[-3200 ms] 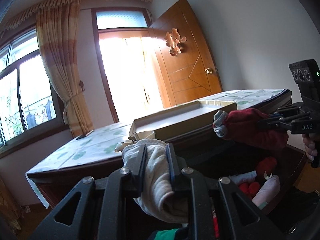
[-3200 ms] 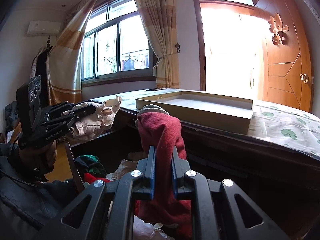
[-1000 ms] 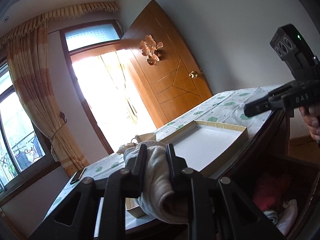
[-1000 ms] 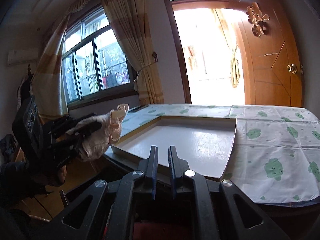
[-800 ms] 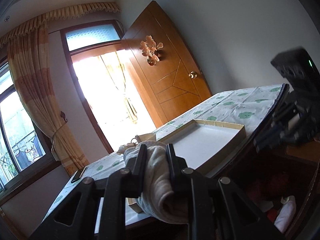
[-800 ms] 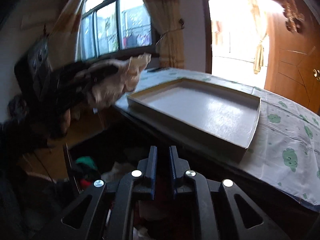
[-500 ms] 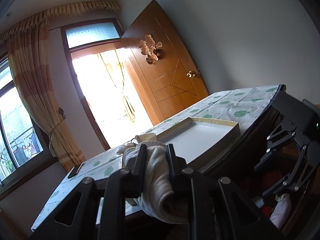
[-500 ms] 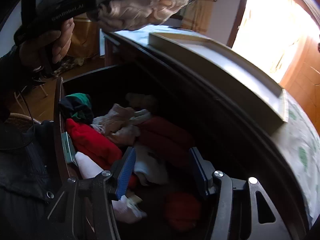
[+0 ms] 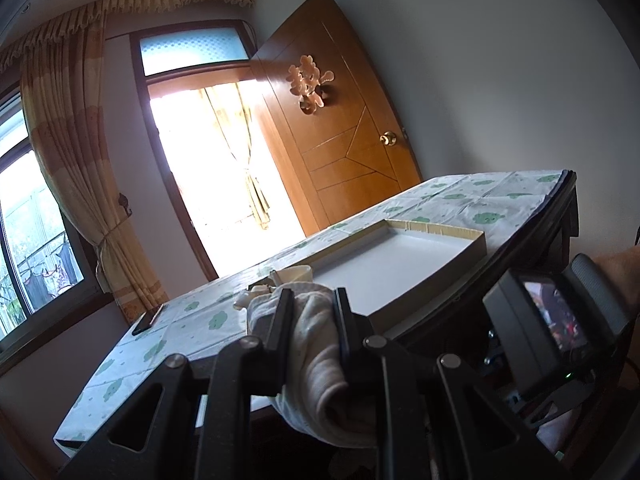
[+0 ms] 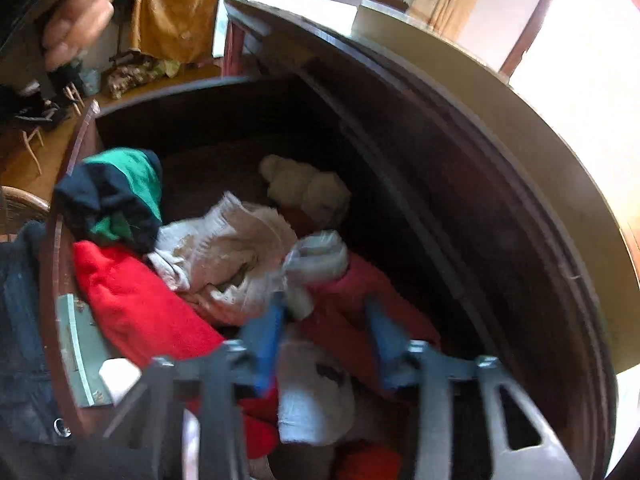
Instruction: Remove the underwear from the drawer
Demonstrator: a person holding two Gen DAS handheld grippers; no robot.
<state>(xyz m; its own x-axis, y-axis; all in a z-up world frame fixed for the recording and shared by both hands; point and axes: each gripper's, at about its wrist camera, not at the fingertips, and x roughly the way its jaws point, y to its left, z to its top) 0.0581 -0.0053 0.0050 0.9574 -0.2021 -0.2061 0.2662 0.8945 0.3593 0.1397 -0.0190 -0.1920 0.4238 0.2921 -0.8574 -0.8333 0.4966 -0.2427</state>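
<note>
left gripper point(image 9: 310, 312): clamped on cream underwear point(image 9: 316, 344); right gripper point(image 10: 324, 320): jaws closing, apart, over clothes in drawer point(image 10: 400, 184)

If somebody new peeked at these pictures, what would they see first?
Probably the open drawer, stuffed with bright clothes: a big red piece at the left and a green and dark bundle behind it. The right gripper is reaching down into the pile, its jaws closing around a white and red garment. In the other view, the left gripper pinches a cream underwear piece in front of an empty shallow tray.
</note>
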